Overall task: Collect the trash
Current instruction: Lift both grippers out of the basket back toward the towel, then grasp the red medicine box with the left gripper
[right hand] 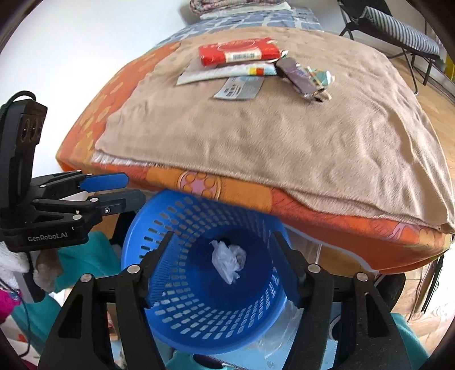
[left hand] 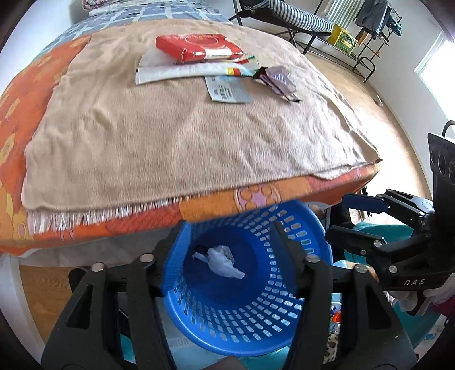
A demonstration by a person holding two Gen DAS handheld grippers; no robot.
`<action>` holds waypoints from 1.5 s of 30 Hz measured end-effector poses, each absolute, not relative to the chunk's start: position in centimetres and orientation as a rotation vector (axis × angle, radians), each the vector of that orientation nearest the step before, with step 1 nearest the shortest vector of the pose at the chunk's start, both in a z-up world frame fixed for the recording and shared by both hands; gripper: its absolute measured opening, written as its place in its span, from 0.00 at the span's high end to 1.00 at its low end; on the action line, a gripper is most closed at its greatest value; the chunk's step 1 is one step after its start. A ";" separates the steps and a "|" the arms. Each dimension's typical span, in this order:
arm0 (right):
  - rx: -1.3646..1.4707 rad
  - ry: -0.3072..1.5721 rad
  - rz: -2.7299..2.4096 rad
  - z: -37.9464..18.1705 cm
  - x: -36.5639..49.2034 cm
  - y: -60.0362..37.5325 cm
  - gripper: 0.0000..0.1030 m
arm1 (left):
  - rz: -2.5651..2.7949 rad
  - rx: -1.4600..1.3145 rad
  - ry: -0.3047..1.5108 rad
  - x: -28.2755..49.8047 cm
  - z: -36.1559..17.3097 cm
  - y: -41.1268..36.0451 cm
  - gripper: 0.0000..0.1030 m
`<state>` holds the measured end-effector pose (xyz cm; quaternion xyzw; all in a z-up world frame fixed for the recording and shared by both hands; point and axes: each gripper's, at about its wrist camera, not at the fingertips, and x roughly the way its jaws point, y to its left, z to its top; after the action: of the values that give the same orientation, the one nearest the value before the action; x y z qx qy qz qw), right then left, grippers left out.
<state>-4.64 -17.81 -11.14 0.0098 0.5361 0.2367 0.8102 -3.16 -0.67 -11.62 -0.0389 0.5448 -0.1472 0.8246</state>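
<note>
A blue perforated basket (left hand: 256,335) (right hand: 176,318) stands below the bed's front edge with crumpled white plastic (left hand: 223,261) (right hand: 229,260) inside. On the tan blanket (left hand: 170,136) (right hand: 270,136) lie a red packet (left hand: 199,47) (right hand: 237,51), a white flat wrapper (left hand: 182,71) (right hand: 227,72), a grey label (left hand: 229,92) (right hand: 240,88) and a crumpled purple wrapper (left hand: 277,79) (right hand: 305,76). My left gripper (left hand: 229,236) (right hand: 133,189) and right gripper (right hand: 223,242) (left hand: 335,213) both hover open and empty over the basket.
The bed has an orange patterned cover (left hand: 17,119) (right hand: 341,216). A striped folding chair (left hand: 298,20) (right hand: 398,28) and a clothes rack (left hand: 375,25) stand on the wood floor behind. Teal cloth and clutter (right hand: 85,261) lie by the basket.
</note>
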 end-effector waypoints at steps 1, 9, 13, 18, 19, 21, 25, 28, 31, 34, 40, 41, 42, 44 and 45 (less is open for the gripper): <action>0.023 1.144 0.505 -11.0 -4.4 -17.9 0.35 | -0.314 -0.079 1.156 -2.9 -11.5 -0.7 0.39; -0.010 1.074 0.490 -9.0 -2.4 -18.8 0.33 | -0.318 -0.028 1.106 -0.2 -9.2 -0.8 0.39; -0.010 1.059 0.485 -8.0 -0.7 -19.6 0.33 | -0.318 -0.007 1.071 1.8 -7.7 -0.7 0.39; -0.045 1.019 0.472 -7.0 2.1 -20.4 0.33 | -0.350 0.026 1.040 5.2 -6.0 -0.7 0.38; -0.054 1.014 0.473 -6.9 2.5 -20.5 0.33 | -0.361 0.038 1.038 6.0 -5.7 -0.9 0.37; -0.066 1.005 0.475 -6.6 3.6 -20.5 0.33 | -0.373 0.046 1.032 7.8 -5.2 -0.9 0.33; -0.060 1.007 0.482 -6.6 5.5 -20.7 0.33 | -0.414 0.099 1.038 10.6 -4.8 -1.3 0.32; -0.057 1.026 0.497 -6.8 6.6 -20.6 0.33 | -0.438 0.226 1.044 12.7 -4.9 -2.6 0.32; -0.079 1.031 0.514 -6.9 7.7 -20.2 0.33 | -0.457 0.298 1.058 15.0 -5.0 -3.6 0.32; -0.105 1.026 0.522 -7.1 8.3 -20.0 0.33 | -0.470 0.310 1.096 17.8 -5.5 -4.0 0.32; -0.092 1.034 0.545 -7.1 9.6 -19.8 0.33 | -0.490 0.446 1.190 21.8 -8.3 -5.5 0.32; -0.098 1.034 0.549 -7.2 9.8 -19.7 0.33 | -0.493 0.457 1.195 22.5 -8.7 -5.6 0.32; -0.101 1.035 0.552 -7.2 9.9 -19.6 0.33 | -0.493 0.451 1.199 23.1 -8.9 -5.5 0.32; -0.103 1.039 0.561 -7.4 10.2 -19.5 0.33 | -0.498 0.404 1.217 24.6 -9.3 -5.2 0.32; -0.100 1.040 0.568 -7.5 10.3 -19.4 0.33 | -0.505 0.382 1.224 25.3 -9.4 -5.0 0.32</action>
<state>10.33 -19.45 -7.52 -0.0471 0.4900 0.2675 0.8283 25.25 -5.02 -9.43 0.1760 0.5647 -0.2328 0.7720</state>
